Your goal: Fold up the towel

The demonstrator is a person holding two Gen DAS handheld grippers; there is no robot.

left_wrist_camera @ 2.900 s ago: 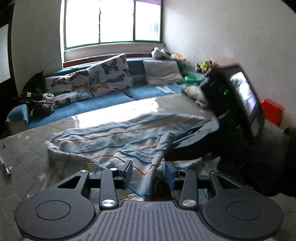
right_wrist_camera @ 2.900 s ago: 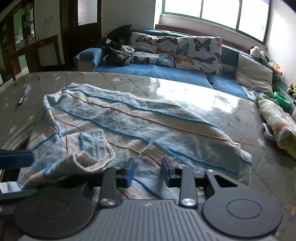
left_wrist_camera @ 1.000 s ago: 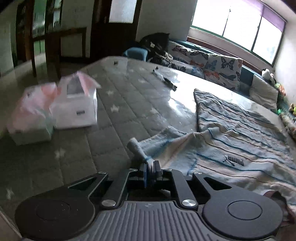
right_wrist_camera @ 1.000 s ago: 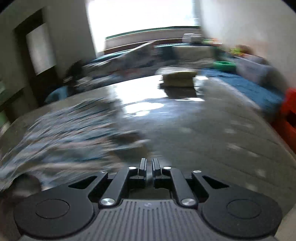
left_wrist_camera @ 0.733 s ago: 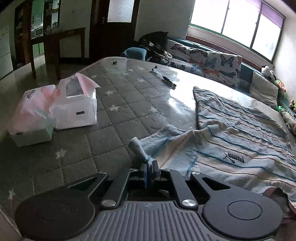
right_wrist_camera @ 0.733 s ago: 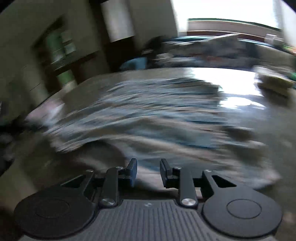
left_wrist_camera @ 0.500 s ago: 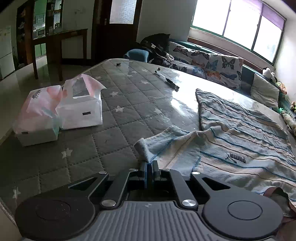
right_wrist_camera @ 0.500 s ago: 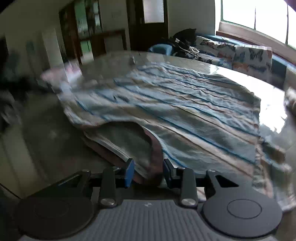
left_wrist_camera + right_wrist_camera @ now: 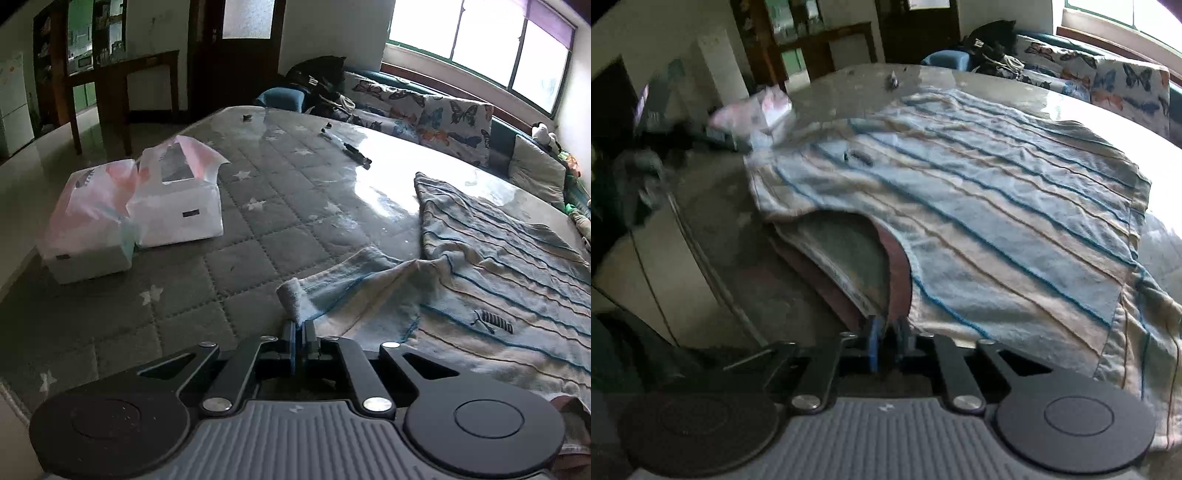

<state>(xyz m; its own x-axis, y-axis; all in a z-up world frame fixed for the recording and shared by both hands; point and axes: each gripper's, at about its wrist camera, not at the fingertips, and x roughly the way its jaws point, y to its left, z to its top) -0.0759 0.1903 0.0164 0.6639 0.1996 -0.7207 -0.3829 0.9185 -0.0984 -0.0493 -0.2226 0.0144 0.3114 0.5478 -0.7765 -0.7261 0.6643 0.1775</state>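
Spread mostly flat over the quilted tabletop (image 9: 258,221): a striped towel (image 9: 480,280), near-left corner drawn out toward the tabletop's edge. Clamped almost fully together on that rolled corner with the left gripper (image 9: 299,334), cloth pinched between the pads and a stub of it poking up just past them. Closing at this moment with the right gripper (image 9: 886,341) on the near hem, at a curled-up stretch with a reddish underside; fabric plainly between the jaws, apparently pressed by both pads.

Probably soft, limp and light. No stiffness to keep a shape, so likely to sag and drag between the two holds. Not fragile. Thick enough for a sure pinch, hardly slippery. Best taken at corners or along the hem, both holds on one edge, kept taut and raised together to carry that edge across to the far one.

Well apart on the left: two tissue packs (image 9: 129,206), out of the fold's way.
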